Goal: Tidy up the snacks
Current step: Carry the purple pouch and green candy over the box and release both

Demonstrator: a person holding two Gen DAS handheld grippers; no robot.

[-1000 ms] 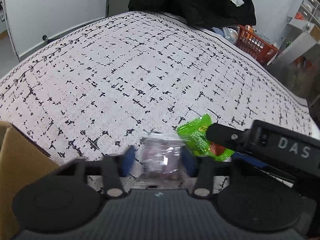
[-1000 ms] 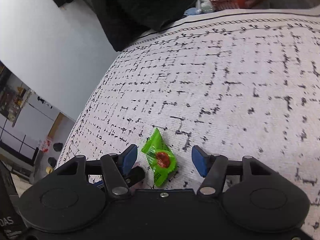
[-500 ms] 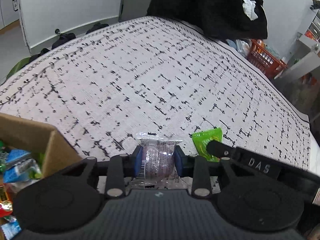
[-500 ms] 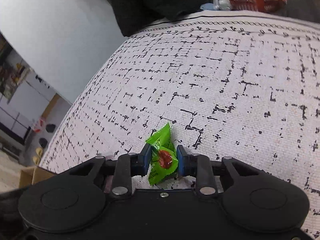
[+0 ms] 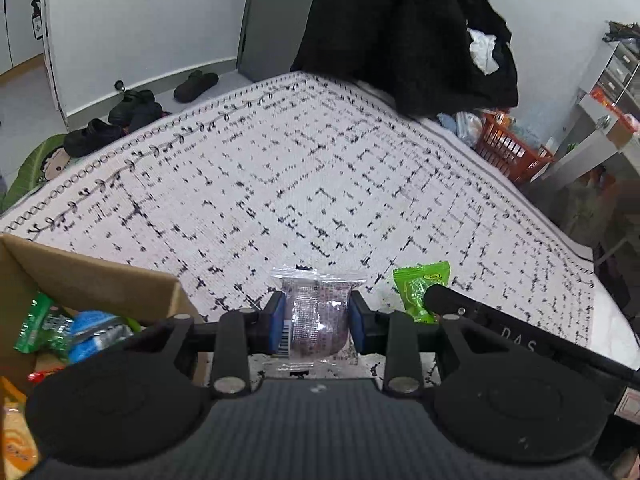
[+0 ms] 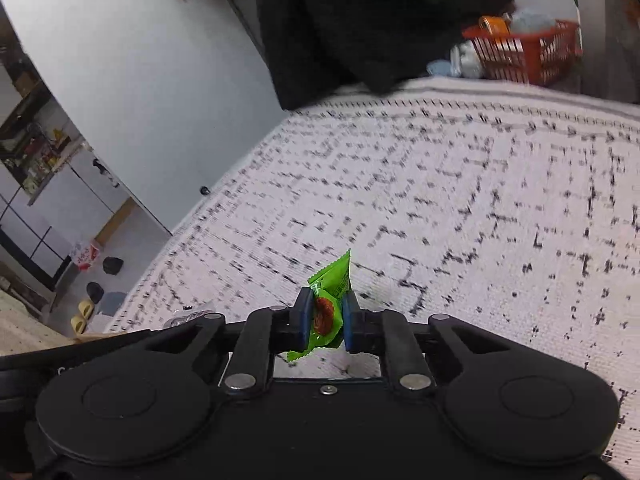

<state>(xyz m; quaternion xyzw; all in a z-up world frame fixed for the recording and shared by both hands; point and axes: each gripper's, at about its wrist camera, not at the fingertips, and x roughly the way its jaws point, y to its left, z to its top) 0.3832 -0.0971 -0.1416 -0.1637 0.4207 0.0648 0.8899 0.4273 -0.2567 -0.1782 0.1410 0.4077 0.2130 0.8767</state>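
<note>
My left gripper (image 5: 317, 322) is shut on a clear packet with a dark purple snack (image 5: 318, 312) and holds it above the patterned white bedspread (image 5: 304, 184). My right gripper (image 6: 324, 322) is shut on a small green snack packet with a red picture (image 6: 330, 300); that packet also shows in the left wrist view (image 5: 420, 288), just right of the clear packet. A cardboard box (image 5: 88, 280) with several snack packets (image 5: 68, 332) inside sits at the lower left of the left wrist view.
A black coat (image 5: 404, 28) hangs beyond the bed's far edge. An orange basket (image 5: 508, 148) stands on the floor at the right. Dark shoes (image 5: 132, 112) lie on the floor at the left. White drawers (image 5: 616, 76) stand at the far right.
Both grippers closed on their packets and lifted them off the bedspread. The box with snacks came into the left wrist view.
</note>
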